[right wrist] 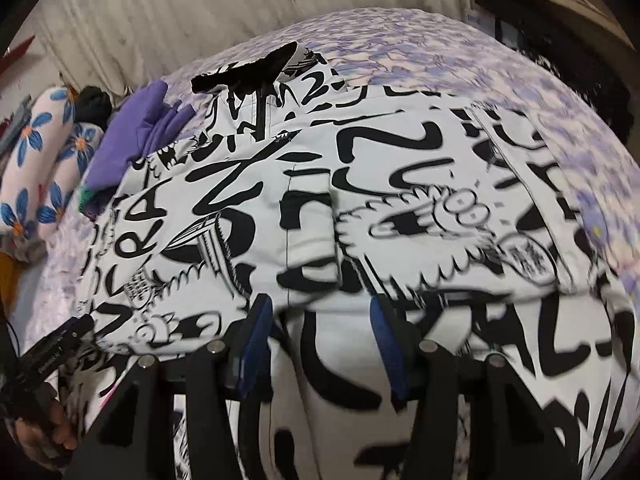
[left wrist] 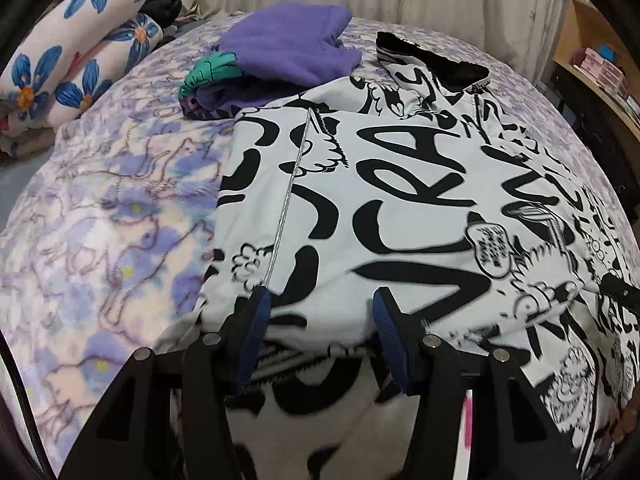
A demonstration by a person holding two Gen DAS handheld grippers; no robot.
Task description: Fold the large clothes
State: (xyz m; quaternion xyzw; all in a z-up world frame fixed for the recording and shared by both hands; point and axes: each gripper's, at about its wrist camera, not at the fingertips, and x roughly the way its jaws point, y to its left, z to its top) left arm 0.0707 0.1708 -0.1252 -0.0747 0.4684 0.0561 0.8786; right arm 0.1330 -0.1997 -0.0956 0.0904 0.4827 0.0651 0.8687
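Graffiti-print jacket (left wrist: 400,200): spread flat on bed (left wrist: 100,220), centre, zipper toward 11 o'clock, ready for folding. Left tongs (left wrist: 320,308), right tongs (right wrist: 320,316): half-open above near hem, gripping nothing. Folded purple garment (left wrist: 292,48): 12 o'clock, set aside.

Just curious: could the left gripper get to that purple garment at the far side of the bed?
Probably yes: the left gripper is open, and only the flat printed jacket lies before the purple garment.

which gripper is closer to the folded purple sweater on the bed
Left. The left gripper hovers over the printed jacket's zipper side, just below the purple sweater; the right gripper is farther along the jacket.
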